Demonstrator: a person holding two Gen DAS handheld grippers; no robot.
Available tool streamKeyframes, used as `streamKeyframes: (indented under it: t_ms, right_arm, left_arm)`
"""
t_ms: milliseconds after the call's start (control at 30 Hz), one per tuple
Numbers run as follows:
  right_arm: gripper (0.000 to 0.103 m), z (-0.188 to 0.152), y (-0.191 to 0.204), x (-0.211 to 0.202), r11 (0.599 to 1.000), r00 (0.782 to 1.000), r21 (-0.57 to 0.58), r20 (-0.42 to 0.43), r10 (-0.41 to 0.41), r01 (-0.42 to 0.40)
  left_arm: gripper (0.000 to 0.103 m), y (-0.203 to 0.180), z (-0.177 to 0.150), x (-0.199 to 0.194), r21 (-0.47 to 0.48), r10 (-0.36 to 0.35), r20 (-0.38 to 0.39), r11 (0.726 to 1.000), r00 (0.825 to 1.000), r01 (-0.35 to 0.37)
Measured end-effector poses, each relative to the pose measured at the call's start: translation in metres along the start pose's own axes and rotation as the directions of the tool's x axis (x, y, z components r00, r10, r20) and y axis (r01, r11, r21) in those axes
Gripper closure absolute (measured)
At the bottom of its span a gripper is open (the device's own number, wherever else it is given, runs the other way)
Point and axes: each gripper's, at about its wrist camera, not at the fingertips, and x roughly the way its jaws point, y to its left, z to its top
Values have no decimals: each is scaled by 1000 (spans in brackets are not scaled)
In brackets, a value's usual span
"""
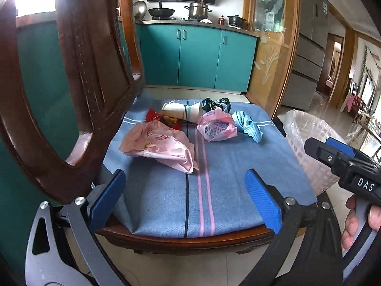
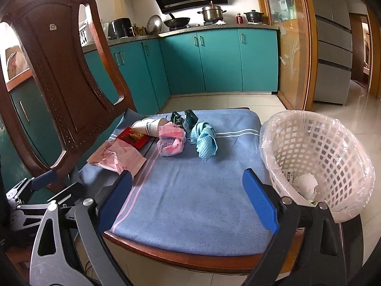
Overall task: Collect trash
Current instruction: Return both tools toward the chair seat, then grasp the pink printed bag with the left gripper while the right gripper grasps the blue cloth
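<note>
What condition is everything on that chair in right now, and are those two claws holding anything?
Left claw: open, empty.
Right claw: open, empty.
Paper cup: lying on its side.
Large pink bag: crumpled, flat.
Small pink bag: scrunched.
Blue cloth: bunched.
Basket: lined, some trash inside.

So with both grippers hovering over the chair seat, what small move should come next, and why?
Probably ease the open left gripper forward onto the large pink bag, the nearest litter on the blue cushion. Nothing lies between its fingers, and the lined white basket stands at the seat's right edge. The right gripper is open and empty too.
</note>
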Motion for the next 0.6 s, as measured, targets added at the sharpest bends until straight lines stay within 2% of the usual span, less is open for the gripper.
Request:
streamKeyframes:
  t_ms: [600]
  right_arm:
    - [11,-3,-3,3,1000,1000,-3,-13,-2,2]
  left_arm:
    - [4,-5,1,7,1,5,-13,1000,1000,-5]
